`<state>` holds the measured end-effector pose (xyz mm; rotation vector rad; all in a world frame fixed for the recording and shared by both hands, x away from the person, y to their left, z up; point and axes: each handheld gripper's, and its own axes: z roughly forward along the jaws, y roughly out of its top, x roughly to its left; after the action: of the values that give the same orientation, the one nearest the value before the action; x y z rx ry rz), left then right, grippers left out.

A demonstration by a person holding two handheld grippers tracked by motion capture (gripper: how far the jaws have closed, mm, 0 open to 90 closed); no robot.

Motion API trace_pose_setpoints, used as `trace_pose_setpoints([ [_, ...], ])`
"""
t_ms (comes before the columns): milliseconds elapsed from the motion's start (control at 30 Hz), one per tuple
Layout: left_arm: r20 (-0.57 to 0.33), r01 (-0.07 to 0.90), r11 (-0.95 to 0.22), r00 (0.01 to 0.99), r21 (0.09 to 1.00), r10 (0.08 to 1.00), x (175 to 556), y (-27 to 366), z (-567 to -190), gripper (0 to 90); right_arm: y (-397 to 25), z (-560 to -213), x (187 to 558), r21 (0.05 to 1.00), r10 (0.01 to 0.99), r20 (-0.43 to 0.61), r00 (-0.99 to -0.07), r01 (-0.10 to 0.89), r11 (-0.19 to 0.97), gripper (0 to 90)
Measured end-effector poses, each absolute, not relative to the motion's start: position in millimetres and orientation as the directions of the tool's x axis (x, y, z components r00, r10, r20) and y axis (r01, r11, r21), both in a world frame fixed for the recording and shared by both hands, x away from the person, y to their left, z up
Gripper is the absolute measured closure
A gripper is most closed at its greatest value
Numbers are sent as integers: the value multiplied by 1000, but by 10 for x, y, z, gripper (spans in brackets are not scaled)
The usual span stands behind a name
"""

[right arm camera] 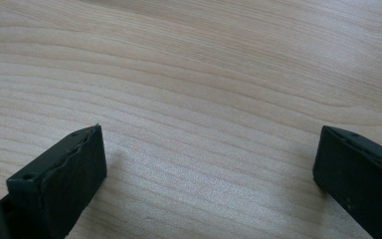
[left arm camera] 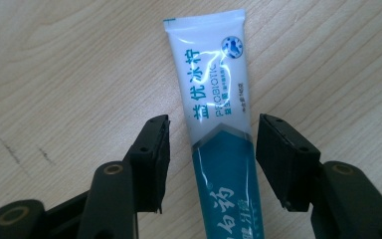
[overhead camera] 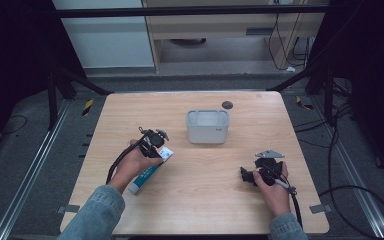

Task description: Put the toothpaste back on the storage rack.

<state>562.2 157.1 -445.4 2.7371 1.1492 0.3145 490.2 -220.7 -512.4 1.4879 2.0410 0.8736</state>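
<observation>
While toothpaste tube [overhead camera: 149, 172] lies flat on surface [overhead camera: 205, 175], near-left of grey bin [overhead camera: 208, 126], left gripper [overhead camera: 155, 142] sits over it, likely lining up grasp; right gripper [overhead camera: 260, 172] waits near-right of bin.

Left gripper view: jaws spread, straddling tube [left arm camera: 218, 134], not touching. Label reads "PROBIOTIC" amid Chinese characters.

Right gripper view: jaws spread wide over bare wood.

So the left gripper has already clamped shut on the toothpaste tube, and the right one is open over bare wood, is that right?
Not quite. The left gripper is open: in the left gripper view its jaws straddle the toothpaste tube with wood showing on both sides, so it is not clamped. The right gripper is indeed open over the bare table.
</observation>
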Motion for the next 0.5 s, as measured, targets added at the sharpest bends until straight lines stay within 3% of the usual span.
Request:
trace_pose_setpoints([
  [500, 98, 701, -679, 677, 218, 730, 5642, 1553, -4571, 516, -2206, -5124, 4902, 724, 952, 0, -305, 657, 210, 7],
])
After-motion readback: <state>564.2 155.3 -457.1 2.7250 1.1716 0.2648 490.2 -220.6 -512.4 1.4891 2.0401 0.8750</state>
